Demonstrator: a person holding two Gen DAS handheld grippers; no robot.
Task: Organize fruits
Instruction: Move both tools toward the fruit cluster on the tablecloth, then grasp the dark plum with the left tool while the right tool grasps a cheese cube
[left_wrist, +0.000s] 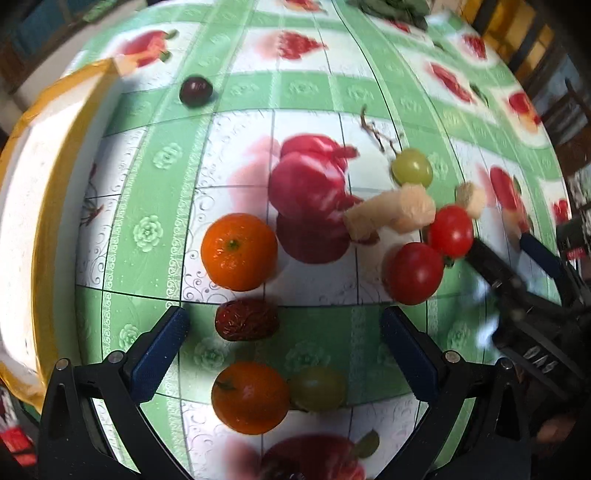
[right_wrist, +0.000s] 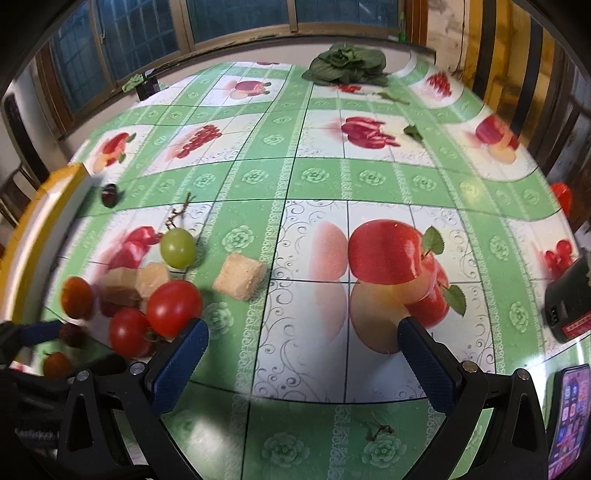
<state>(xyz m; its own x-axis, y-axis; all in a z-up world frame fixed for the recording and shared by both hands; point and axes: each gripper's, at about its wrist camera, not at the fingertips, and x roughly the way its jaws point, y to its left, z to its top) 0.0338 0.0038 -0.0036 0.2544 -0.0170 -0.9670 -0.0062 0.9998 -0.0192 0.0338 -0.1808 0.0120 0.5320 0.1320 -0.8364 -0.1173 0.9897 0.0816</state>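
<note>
My left gripper gapes wide over the red date, a mandarin touching it at twelve o'clock; closing could knock that rolling. My right gripper, wide and empty, nears tomatoes at ten o'clock.

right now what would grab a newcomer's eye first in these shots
Loose fruit crowds the green fruit-print tablecloth: two red tomatoes near the right tongs, an orange and a wrinkled red date just ahead of the open left tongs. A green grape sits beside pale cut chunks, and leafy greens lie at the far edge.
</note>
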